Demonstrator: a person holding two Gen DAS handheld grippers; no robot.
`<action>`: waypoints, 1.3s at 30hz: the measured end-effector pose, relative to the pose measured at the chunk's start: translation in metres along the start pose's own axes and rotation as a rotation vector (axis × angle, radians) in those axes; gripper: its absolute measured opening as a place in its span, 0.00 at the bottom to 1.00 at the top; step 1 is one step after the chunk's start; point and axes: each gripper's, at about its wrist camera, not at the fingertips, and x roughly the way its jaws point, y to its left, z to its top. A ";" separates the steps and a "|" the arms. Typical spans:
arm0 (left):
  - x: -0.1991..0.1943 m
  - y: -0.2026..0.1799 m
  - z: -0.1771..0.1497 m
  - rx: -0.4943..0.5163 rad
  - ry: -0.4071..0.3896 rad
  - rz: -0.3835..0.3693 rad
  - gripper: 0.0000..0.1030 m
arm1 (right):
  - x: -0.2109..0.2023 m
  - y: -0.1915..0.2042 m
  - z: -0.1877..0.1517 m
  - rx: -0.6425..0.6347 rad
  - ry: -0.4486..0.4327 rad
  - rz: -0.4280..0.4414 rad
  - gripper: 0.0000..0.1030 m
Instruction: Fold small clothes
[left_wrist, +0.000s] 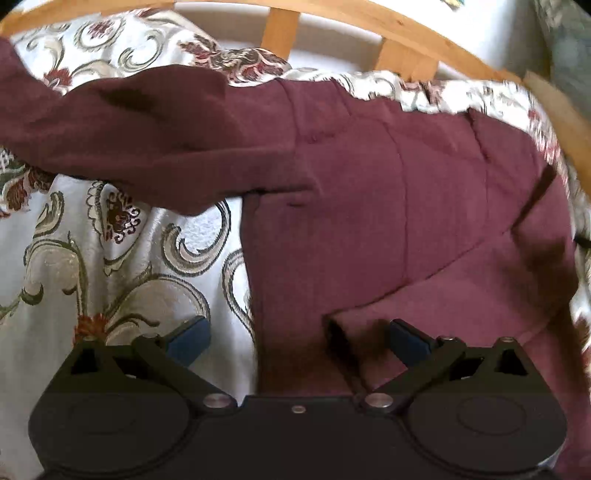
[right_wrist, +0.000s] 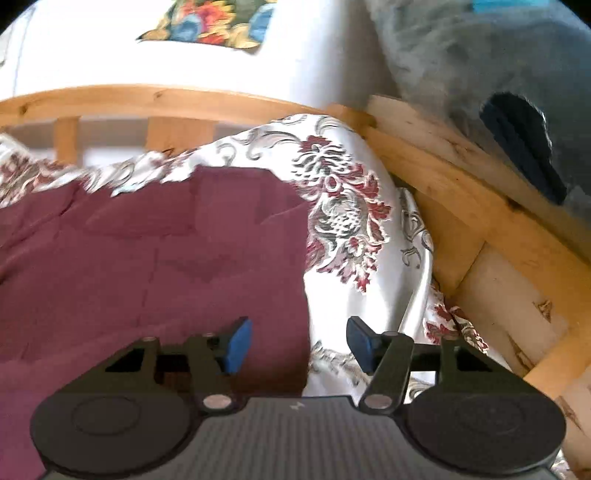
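Note:
A maroon garment (left_wrist: 369, 192) lies spread on a white bedspread with floral scrolls (left_wrist: 110, 258). One sleeve runs off to the left in the left wrist view, and a folded flap crosses the garment's right side. My left gripper (left_wrist: 299, 338) is open just above the garment's near left edge, one blue pad over the bedspread and the other over the cloth. In the right wrist view the garment (right_wrist: 147, 258) fills the left half. My right gripper (right_wrist: 299, 345) is open above its right edge with nothing between the pads.
A wooden bed rail with slats (left_wrist: 332, 22) curves along the far side. The wooden rail (right_wrist: 461, 192) also runs down the right, with a grey plush item (right_wrist: 480, 66) beyond it. Bare bedspread (right_wrist: 354, 221) lies right of the garment.

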 end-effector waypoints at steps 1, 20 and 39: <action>0.002 -0.003 -0.001 0.029 0.004 0.017 0.99 | 0.003 0.001 0.001 -0.010 -0.006 0.002 0.62; -0.082 0.056 0.033 -0.248 -0.277 -0.097 0.99 | -0.032 0.022 0.017 0.098 -0.084 0.039 0.89; -0.141 0.257 0.167 0.257 -0.391 0.201 0.99 | -0.145 0.095 -0.012 -0.077 -0.160 0.256 1.00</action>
